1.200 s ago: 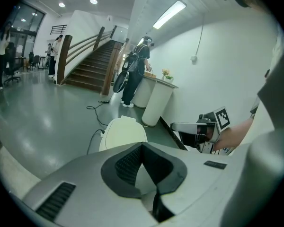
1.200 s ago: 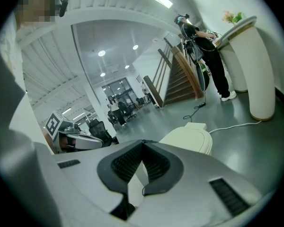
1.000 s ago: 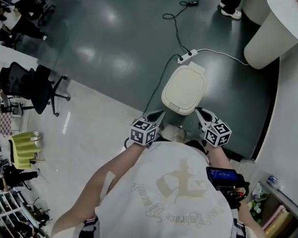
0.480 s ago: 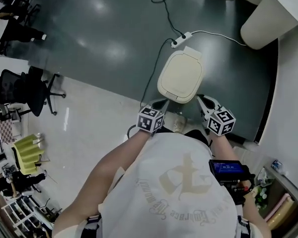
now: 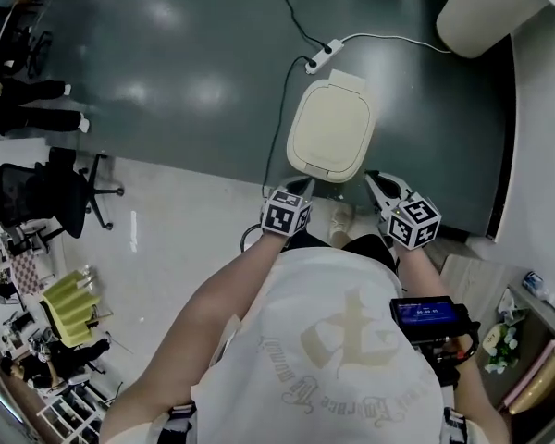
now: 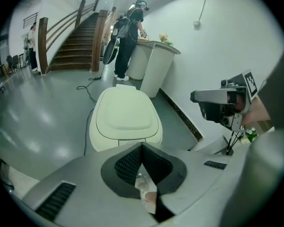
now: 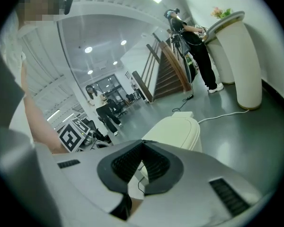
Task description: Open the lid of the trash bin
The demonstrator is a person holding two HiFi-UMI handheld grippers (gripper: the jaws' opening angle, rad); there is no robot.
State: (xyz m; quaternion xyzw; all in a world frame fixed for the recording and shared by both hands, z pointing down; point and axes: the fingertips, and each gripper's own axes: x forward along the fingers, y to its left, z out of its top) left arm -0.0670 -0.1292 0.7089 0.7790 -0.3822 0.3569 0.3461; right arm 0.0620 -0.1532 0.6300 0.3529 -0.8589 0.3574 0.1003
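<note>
Trash bin point(image 5: 331, 135) (cream, closed) stands on glossy dark floor point(image 5: 185, 54).

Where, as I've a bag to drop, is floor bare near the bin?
Bare: dark floor left of the trash bin past the black cable, and between bin and white wall. Crowded: behind it, power strip and cords.

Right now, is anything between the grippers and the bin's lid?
Nothing visible does. The left gripper and right gripper, both shut and empty, point at the closed lid from its near edge, open air between. The floor cable passes left of the lid, clear of the path.
</note>
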